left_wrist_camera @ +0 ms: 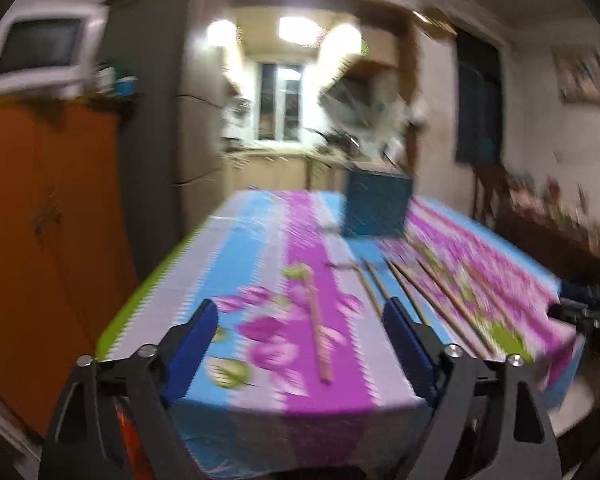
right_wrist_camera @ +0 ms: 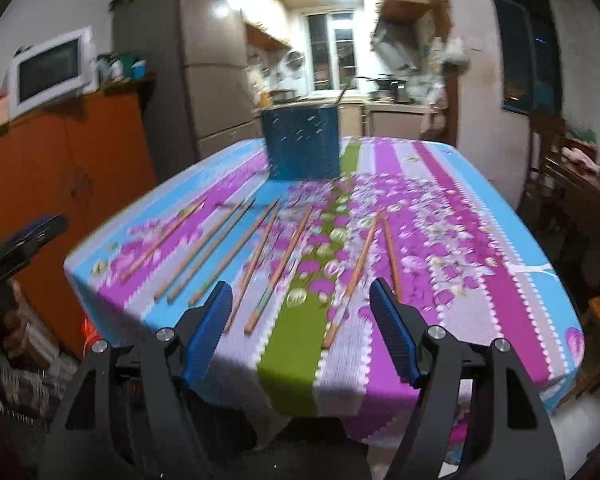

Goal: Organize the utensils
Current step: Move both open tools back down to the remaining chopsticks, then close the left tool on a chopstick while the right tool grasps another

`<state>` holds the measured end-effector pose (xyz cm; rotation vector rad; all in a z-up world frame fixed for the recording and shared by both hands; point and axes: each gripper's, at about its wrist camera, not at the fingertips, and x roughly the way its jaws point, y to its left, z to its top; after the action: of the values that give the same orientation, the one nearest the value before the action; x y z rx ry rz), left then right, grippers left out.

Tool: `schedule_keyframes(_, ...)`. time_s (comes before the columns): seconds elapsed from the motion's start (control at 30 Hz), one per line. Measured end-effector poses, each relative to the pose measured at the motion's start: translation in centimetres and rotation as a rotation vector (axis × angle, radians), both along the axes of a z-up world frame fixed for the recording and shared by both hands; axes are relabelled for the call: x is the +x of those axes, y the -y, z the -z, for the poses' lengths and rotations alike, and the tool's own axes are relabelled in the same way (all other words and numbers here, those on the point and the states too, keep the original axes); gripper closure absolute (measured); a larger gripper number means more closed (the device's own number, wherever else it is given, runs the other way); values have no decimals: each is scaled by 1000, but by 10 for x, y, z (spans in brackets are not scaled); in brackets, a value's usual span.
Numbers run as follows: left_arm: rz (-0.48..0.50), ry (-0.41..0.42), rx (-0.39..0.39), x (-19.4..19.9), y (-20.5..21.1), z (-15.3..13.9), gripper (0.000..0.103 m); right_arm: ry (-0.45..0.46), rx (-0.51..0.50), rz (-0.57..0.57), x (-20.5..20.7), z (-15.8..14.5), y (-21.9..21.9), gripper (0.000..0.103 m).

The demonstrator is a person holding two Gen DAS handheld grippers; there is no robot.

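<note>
Left wrist view: left tongs spread wide and empty, low at the near edge of a worktop under a flowered cloth of purple, blue and green stripes. Lone chopstick lying lengthwise between the blue pads, apart from both. More chopsticks fanned out at centre right of the frame. Blue perforated holder standing upright toward the far end, above centre. Heavy blur throughout.

Right wrist view: right tongs also parted, gripping nothing, low centre. Roughly nine chopsticks scattered across the near half of the cloth, from centre left to centre, mostly lengthwise, ends toward the camera; two meeting at their far tips right of centre. Same blue holder upright at upper centre, well apart from the sticks, with what looks like a thin dark handle rising from its rim. Left tongs and a hand at the far left edge.

Judged light, stiff and slender, of wood or bamboo, smooth enough to roll or twist out of a loose pinch. Lying flat on soft cloth, so little room under them for a pad. Best hold likely across the shaft near the middle or the thicker end, pads square to it, for a balanced lift into the holder.
</note>
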<state>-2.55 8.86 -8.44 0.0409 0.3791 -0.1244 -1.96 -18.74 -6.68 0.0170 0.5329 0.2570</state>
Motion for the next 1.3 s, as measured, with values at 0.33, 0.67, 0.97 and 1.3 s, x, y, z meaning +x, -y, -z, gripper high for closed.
schedule_keyframes(0.33,239,-241,164,34,95,42,58,-40,89,-52,12,25,44,70)
schedule_keyframes(0.67,166,-314,196,50,107,64,81,-68,104,-99,16,37,52,72)
schedule_keyframes(0.97,150,-313,213,54,116,68,86,-79,108,-128,17,39,52,72)
schedule_keyframes(1.3,139,-321,178,56,117,68,93,-68,106,-194,21,37,47,79)
